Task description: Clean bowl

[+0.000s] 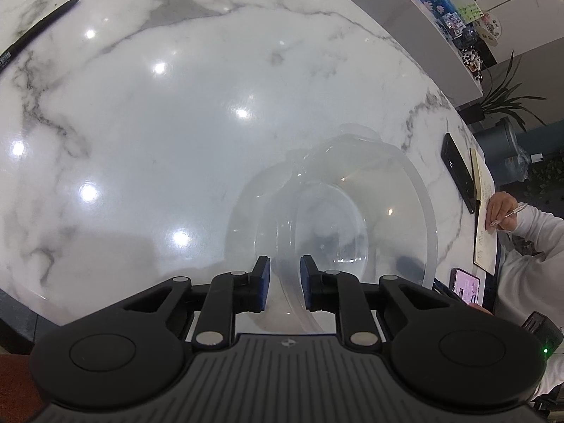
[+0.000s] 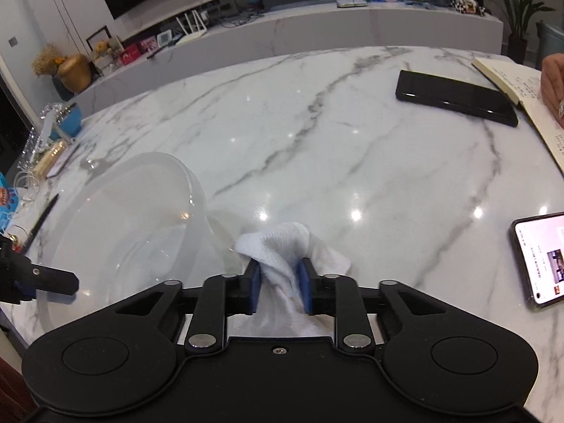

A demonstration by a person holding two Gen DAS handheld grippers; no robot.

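A clear plastic bowl [image 1: 335, 211] stands tilted on the white marble table [image 1: 141, 123], its rim running between the blue pads of my left gripper [image 1: 285, 271], which is shut on that rim. In the right wrist view the same bowl [image 2: 134, 218] is at the left, with a black finger [image 2: 53, 278] of the left gripper at its near edge. My right gripper [image 2: 281, 271] is shut on a white cloth [image 2: 282, 243], which bunches up ahead of the pads just right of the bowl, close to its outer wall.
A black phone [image 2: 454, 97] and an open notebook [image 2: 521, 98] lie at the far right, where a person's hand [image 1: 500, 208] writes with a pen. A lit phone [image 2: 543, 257] sits at the near right. A black pen [image 1: 38, 31] and small clutter lie at the left.
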